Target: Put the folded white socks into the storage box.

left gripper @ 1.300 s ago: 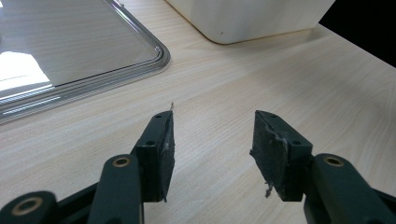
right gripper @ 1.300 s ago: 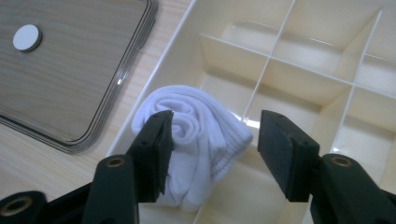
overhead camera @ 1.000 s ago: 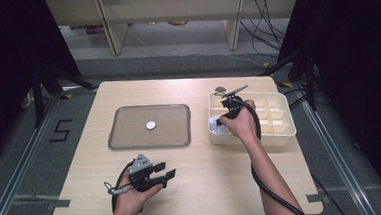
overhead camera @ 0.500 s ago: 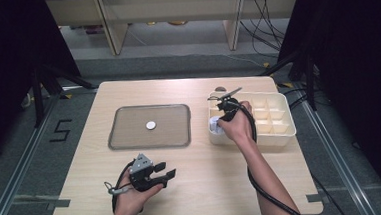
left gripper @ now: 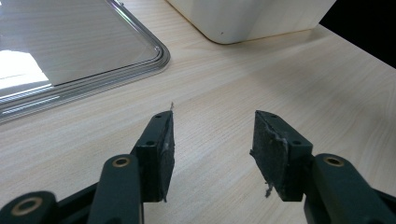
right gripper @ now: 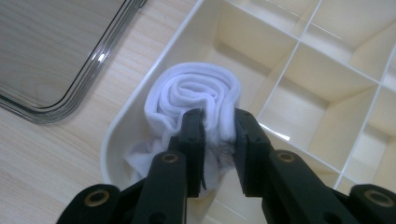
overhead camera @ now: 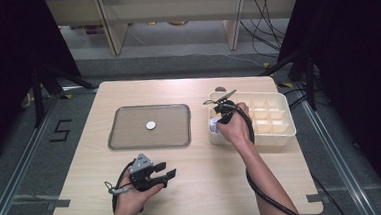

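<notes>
We have our right gripper [right gripper: 218, 122] clenched on a rolled white cloth [right gripper: 194, 100] in the corner compartment of the cream divided plastic box [right gripper: 327, 107], nearest the tray, probably to seat or lift it. Our left gripper [left gripper: 212, 140] rests open and empty over the light wooden table [left gripper: 280, 79], likely waiting.

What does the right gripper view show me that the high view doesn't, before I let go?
Right gripper view alone: the right gripper has its jaws clamped on part of a rolled white cloth, which sits in a corner compartment of the divided box.

High view alone: the left gripper held above the table near the front edge, and a small white disc on the tray.

Shared: the box, a tray edge, the wooden table, and the right gripper at the box.
</notes>
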`<state>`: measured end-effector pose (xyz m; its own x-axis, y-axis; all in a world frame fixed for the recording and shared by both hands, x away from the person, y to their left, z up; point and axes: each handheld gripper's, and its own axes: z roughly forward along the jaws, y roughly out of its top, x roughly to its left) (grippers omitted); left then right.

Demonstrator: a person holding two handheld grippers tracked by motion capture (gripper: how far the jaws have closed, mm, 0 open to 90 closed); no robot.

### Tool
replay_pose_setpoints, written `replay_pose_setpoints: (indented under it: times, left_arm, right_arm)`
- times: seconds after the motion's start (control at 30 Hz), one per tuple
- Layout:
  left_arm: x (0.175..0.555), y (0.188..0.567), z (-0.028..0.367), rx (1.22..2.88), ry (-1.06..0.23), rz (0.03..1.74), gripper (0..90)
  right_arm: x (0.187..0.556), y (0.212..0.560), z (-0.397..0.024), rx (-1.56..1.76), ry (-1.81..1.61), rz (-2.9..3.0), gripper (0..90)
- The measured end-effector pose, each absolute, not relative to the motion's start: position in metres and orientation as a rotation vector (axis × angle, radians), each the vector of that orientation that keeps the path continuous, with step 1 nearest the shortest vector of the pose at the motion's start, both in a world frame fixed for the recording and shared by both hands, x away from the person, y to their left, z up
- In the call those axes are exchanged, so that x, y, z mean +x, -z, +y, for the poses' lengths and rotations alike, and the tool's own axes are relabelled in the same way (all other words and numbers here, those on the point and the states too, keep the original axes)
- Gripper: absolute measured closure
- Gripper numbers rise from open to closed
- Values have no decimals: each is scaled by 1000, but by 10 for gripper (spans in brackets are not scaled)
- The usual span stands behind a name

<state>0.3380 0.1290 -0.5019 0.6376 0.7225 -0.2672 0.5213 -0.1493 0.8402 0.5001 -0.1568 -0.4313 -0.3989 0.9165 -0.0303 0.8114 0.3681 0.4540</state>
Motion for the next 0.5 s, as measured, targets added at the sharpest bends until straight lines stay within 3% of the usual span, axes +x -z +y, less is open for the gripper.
replay_pose_setpoints:
  times: [0.5]
  left_arm:
    - [337,503,127,1798,-236,1003,481]
  right_arm:
    - [498,438,-156,1550,-529,2351,769]
